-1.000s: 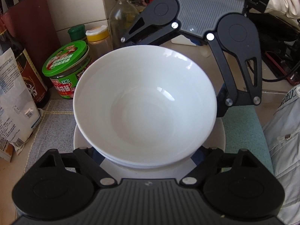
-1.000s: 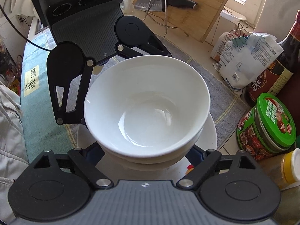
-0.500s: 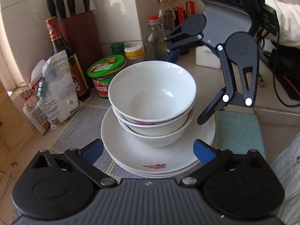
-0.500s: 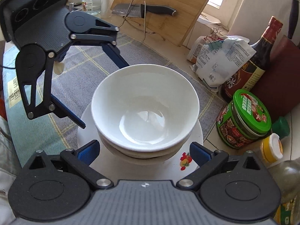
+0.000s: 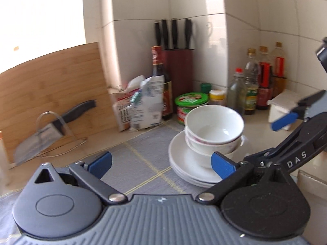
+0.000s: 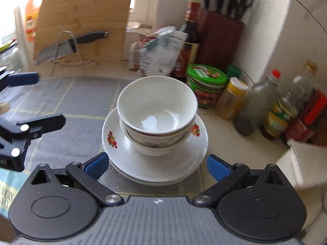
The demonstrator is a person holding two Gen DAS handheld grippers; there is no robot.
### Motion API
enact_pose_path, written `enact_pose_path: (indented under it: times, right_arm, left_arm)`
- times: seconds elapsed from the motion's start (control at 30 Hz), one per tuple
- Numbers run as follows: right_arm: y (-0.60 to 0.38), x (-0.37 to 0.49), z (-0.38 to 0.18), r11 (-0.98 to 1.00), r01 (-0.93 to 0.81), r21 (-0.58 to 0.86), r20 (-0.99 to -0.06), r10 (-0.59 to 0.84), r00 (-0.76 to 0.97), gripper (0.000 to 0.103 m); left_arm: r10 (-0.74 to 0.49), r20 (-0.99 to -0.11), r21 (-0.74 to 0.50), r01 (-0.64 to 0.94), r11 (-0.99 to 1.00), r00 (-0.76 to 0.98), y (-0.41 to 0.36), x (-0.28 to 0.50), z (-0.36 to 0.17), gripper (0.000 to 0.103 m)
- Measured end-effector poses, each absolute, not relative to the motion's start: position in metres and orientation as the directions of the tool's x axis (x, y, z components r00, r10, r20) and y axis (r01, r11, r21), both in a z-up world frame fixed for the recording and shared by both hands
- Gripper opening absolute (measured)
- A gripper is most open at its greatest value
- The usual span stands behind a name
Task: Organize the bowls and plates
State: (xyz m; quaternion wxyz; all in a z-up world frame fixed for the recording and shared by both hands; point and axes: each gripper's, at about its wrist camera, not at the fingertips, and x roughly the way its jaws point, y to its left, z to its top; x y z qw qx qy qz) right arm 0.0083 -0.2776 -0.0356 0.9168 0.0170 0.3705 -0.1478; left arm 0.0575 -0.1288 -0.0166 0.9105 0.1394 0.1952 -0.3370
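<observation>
Bowls [image 6: 157, 114] nested, stacked on plates [image 6: 192, 155], stack on grey mat [image 6: 67, 106] near counter corner, green-lidded jar [image 6: 206, 77] and bottles [image 6: 251, 110] just behind. Left gripper [image 5: 161, 162] jaws wide apart, nothing between, clear of stack. Right gripper [image 6: 157, 165] jaws wide too, empty, plate rim just ahead, not touching. Knife [image 6: 67, 45] in rack against cutting board [image 6: 85, 12]
</observation>
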Motion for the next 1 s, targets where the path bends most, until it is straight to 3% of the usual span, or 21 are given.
enact_pose_path:
  times: [0.17, 1.0]
  right_arm:
    - [-0.266, -0.016, -0.027, 0.917, 0.394, 0.052, -0.684, -0.255, 0.684, 0.103]
    - [-0.242, -0.036, -0.005, 0.892, 0.45, 0.044, -0.637, -0.322, 0.7, 0.103]
  left_arm:
    - [-0.531, -0.491, 0.067, 0.638, 0.767, 0.69, -0.115, 0.042, -0.001, 0.102]
    - [-0.431, -0.527, 0.075, 0.546, 0.835, 0.732, -0.105, 0.033, 0.017, 0.102]
